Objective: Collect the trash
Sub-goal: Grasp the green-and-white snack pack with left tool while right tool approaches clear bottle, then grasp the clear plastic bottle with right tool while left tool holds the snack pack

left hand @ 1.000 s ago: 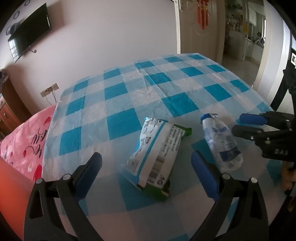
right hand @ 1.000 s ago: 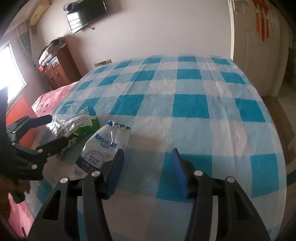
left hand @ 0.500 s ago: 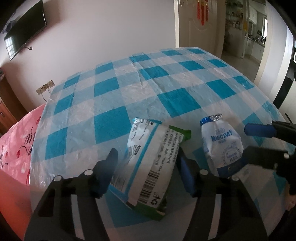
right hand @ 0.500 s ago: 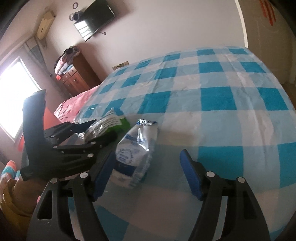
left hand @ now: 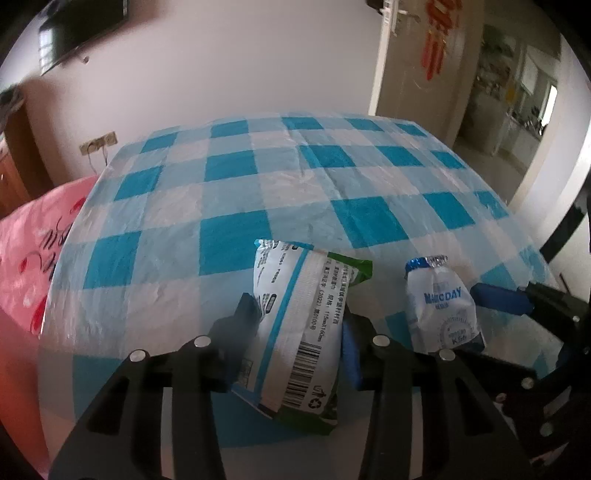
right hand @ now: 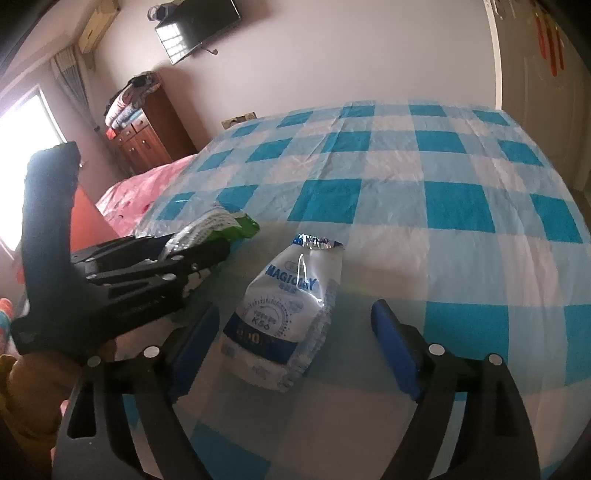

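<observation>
A white, blue and green snack wrapper (left hand: 299, 325) lies on the blue-and-white checked tablecloth (left hand: 258, 206). My left gripper (left hand: 295, 328) is shut on its near half. It also shows in the right wrist view (right hand: 214, 229), pinched by the left gripper (right hand: 199, 258). A white and blue "MAGICDAY" pouch (right hand: 284, 314) lies to the right of it. My right gripper (right hand: 295, 332) is open, its blue pads on either side of the pouch without touching. In the left wrist view the pouch (left hand: 441, 306) lies beside the right gripper's blue pad (left hand: 498, 297).
The table's left edge borders a bed with a pink cover (left hand: 33, 236). A wooden cabinet (right hand: 147, 133) and a wall TV (right hand: 195, 27) stand behind. An open doorway (left hand: 498, 92) is at the far right. An orange object (right hand: 88, 218) is at the left.
My left gripper closed from wide open onto the snack wrapper. My right gripper moved left and now straddles the pouch, staying open.
</observation>
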